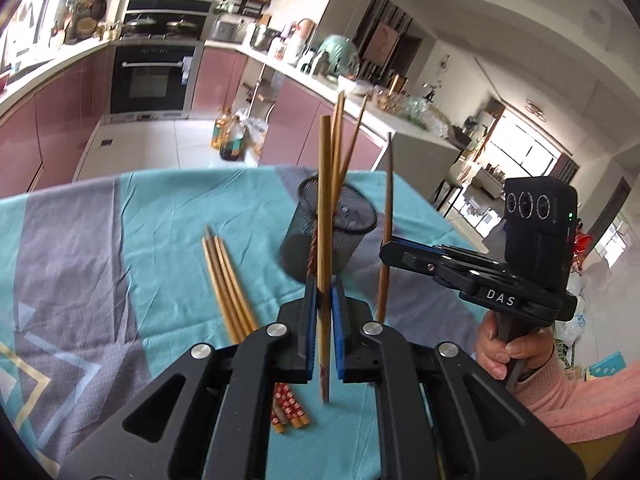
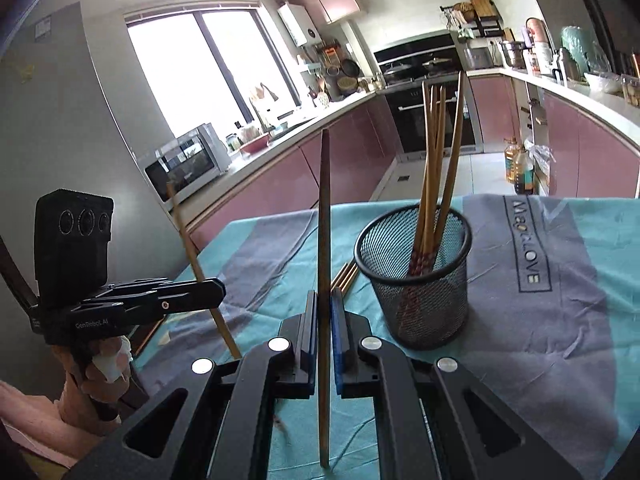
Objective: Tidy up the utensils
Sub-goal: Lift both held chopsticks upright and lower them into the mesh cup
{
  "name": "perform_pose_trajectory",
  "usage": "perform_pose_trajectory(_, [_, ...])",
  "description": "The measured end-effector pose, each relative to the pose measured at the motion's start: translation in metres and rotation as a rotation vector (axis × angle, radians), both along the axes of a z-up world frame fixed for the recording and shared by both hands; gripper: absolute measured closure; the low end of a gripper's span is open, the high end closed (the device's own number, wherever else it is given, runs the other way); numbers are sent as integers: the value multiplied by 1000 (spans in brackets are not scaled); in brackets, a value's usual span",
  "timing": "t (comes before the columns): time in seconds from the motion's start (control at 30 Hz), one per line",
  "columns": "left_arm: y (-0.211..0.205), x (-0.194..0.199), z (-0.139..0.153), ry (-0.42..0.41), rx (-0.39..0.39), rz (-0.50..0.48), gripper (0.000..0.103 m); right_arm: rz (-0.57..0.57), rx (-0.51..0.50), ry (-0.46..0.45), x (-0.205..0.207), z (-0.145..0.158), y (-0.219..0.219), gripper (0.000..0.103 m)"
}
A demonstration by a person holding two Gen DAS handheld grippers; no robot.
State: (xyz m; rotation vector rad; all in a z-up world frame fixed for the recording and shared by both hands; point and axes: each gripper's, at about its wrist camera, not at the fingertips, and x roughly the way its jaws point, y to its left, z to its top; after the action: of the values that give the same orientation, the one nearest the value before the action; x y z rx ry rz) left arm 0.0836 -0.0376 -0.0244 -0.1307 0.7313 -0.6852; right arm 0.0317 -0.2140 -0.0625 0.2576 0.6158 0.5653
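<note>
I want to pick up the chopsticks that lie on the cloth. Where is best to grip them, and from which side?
Probably from above, jaws across the bundle's bare wooden middle: the loose chopsticks lie flat, side by side on the cloth. Both grippers are full already, so one must first free itself.

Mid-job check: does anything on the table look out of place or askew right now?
Nothing spilled or damaged. Loose chopsticks lie on the tablecloth beside the mesh cup, not yet stowed. Those inside the cup lean unevenly. The left gripper and right gripper each clamp one chopstick upright.
</note>
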Motion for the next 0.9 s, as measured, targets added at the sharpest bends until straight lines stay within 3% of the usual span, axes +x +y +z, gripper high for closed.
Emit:
perform_pose_trajectory(0.43, [-19,18,48,-93,-58,10,96,-28,1,-147,1,46,-19,97])
perform_pose_trajectory(0.9, [-47,36,109,-234,-32,29,96,-83,-43,-264,20,90,-35,97])
